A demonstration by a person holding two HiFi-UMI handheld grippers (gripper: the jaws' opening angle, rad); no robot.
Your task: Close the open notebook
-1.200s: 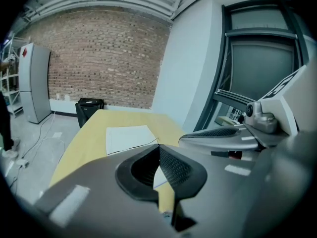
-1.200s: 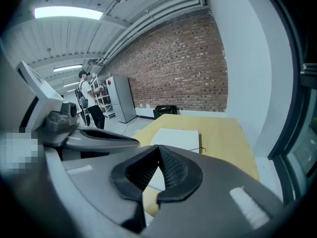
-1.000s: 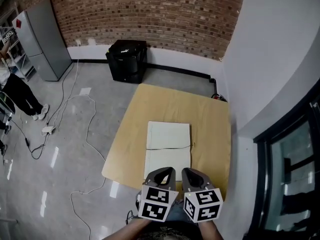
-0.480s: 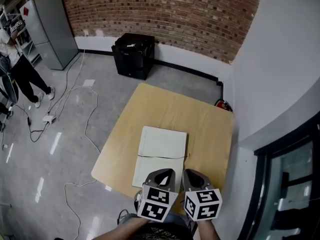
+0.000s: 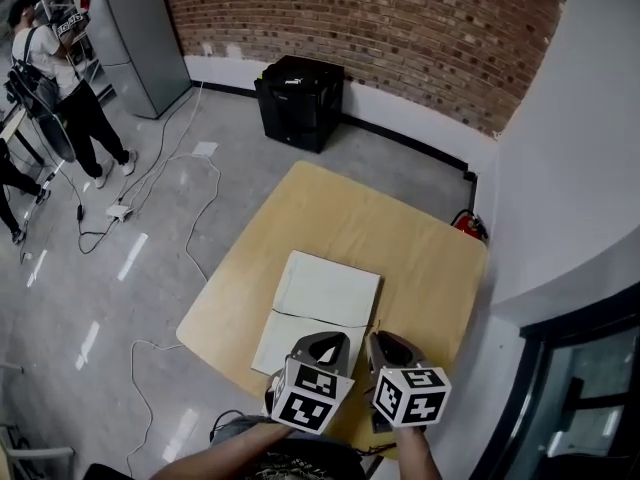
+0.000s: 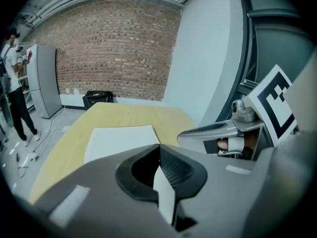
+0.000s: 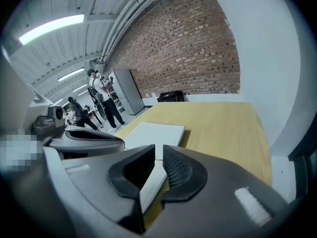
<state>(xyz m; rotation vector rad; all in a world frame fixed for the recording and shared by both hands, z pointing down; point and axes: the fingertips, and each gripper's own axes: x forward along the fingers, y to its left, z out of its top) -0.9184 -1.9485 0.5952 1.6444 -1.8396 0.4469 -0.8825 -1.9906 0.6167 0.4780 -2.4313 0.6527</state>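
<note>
Left gripper (image 5: pixel 324 342), shut, and right gripper (image 5: pixel 386 342) have advanced over open notebook (image 5: pixel 325 293) on table (image 5: pixel 380 228); right just opening narrowly, empty, likely readying page grab.

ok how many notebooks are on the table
1. The notebook lies open and flat on the near half of the table, towards its left edge. Its nearest part is hidden, but no second one shows.

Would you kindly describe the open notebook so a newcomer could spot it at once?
Find the wooden table beside the white wall. The notebook lies open on its near half. Its blank white pages are the only thing on the tabletop.
</note>
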